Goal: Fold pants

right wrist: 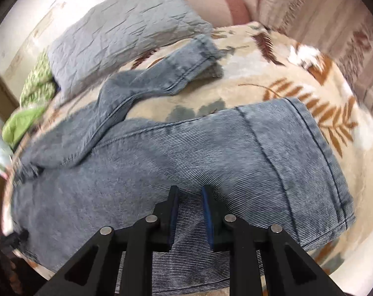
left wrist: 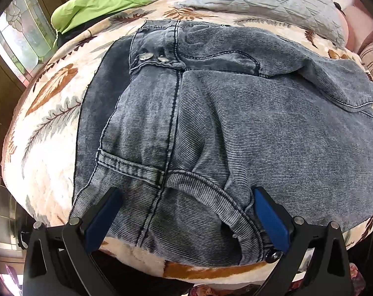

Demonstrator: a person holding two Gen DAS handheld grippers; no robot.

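Folding jeans (left wrist: 211, 123) on leaf-print blanket (left wrist: 45, 128) over bed; still early stage, legs splayed, far leg (right wrist: 161, 74) bent toward grey pillow (right wrist: 117, 34), near leg (right wrist: 235, 148) flat. Left gripper (left wrist: 186, 204) jaws wide apart, hovering over waistband edge, nothing clamped. Right gripper (right wrist: 190, 197) jaws narrow, denim between pads; grip uncertain, cannot tell. Next, probably: straighten far leg, stack onto near leg.

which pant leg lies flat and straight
The near leg under the right gripper; the far leg beside the grey pillow is twisted.
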